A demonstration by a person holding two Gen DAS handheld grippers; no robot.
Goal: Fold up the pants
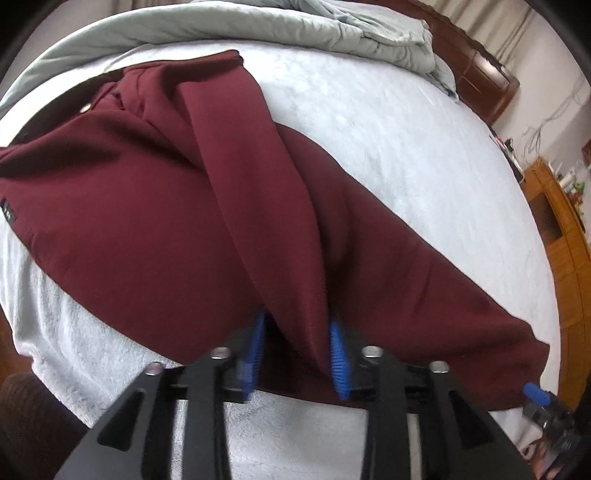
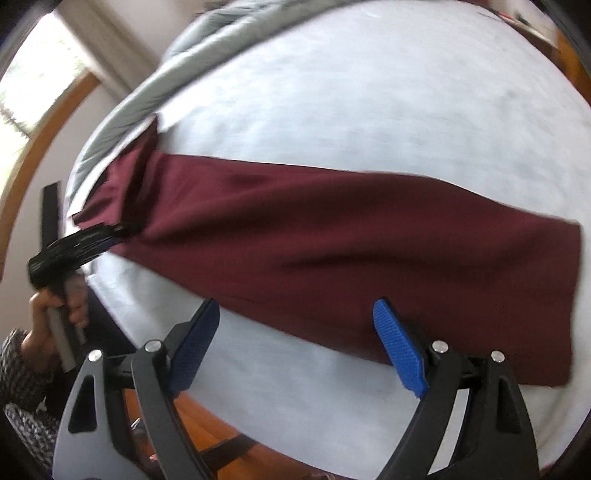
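While both devices point steeply down at the bed, their conditions differ. The left hand-held gripper (image 1: 297, 354) stands partly open, with a raised fold of the maroon pants (image 1: 177, 206) running down between its blue pads (image 1: 338, 360); the cloth lies against the right pad, but whether the pads press on it cannot be told. The right hand-held gripper (image 2: 299, 350) stands wide open with nothing between its pads; the near edge of the pants (image 2: 332, 251) lies just beyond its fingertips, and pale bedsheet (image 2: 295, 369) shows between them.

Beyond the left hand-held gripper, the pants spread to either side over the light blue bedsheet (image 1: 388, 147), one leg running off to the right, the waist end up and to the left. Far beyond, a grey quilt (image 1: 351, 33) lies rumpled at the head of the bed, against a dark wooden headboard (image 1: 476, 70).

To the left of the right hand-held gripper, a hand (image 2: 55, 314) in a patterned sleeve (image 2: 14, 373) grips the other device's handle. Further off, the leg stretches flat across the sheet, hem to the right. This view is blurred.
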